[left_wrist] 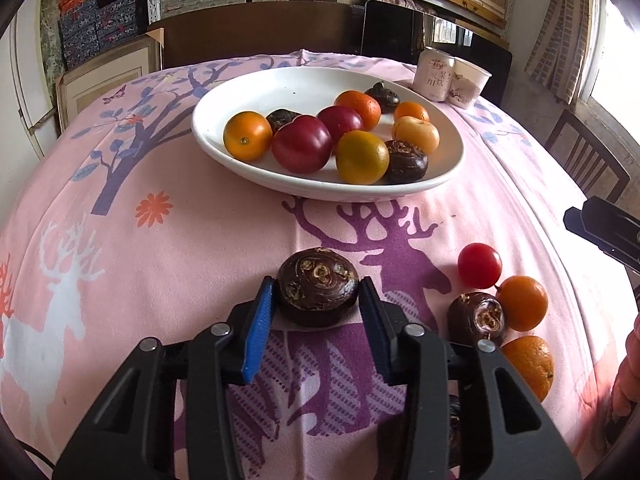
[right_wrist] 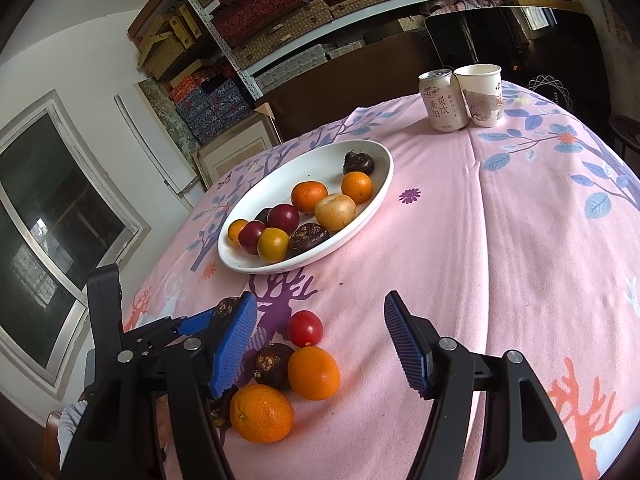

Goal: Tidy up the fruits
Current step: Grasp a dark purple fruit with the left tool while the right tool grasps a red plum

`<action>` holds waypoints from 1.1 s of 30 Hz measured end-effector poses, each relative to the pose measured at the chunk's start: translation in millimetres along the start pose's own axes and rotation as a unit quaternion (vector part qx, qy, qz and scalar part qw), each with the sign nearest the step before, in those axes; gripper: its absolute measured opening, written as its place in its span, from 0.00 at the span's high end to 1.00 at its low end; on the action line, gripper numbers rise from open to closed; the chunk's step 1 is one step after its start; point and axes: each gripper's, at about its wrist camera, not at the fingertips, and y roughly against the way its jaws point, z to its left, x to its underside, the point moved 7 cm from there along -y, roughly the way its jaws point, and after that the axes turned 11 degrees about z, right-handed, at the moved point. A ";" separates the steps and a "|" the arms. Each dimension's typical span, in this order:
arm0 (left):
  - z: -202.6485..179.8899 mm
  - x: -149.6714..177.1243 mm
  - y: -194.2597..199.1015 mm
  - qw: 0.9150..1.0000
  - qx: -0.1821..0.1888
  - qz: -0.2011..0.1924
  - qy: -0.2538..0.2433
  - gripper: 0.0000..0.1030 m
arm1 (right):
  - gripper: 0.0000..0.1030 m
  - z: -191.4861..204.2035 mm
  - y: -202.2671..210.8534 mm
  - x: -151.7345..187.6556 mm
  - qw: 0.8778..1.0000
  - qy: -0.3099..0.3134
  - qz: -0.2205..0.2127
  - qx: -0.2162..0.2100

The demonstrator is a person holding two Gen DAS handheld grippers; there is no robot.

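While right idles—left hand-held gripper (left_wrist: 316, 308) pinches chestnut (left_wrist: 317, 286).

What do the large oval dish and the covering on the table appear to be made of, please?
The oval dish looks like glazed white ceramic: smooth, glossy, with soft highlights, though melamine cannot be ruled out. The table covering seems to be a matte woven cloth with printed deer and trees; it shows soft creases.

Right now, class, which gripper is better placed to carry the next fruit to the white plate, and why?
Left. The left gripper already brackets a dark water chestnut facing the white plate; the right gripper hangs open and empty.
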 end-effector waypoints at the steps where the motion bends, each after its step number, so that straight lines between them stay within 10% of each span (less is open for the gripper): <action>1: 0.5 0.1 0.9 1.000 0.000 -0.002 0.001 0.60 | 0.35 0.7 -1.5 0.8 1.000 0.002 0.003 -0.001; 16: 3.7 1.8 15.8 1.000 -0.010 -0.022 0.005 0.60 | 0.52 24.1 -57.9 0.6 0.994 0.017 0.108 -0.003; 33: -2.5 3.9 10.2 1.000 -0.011 -0.016 -0.005 0.61 | 0.73 19.3 -77.3 10.6 0.992 0.046 0.115 0.023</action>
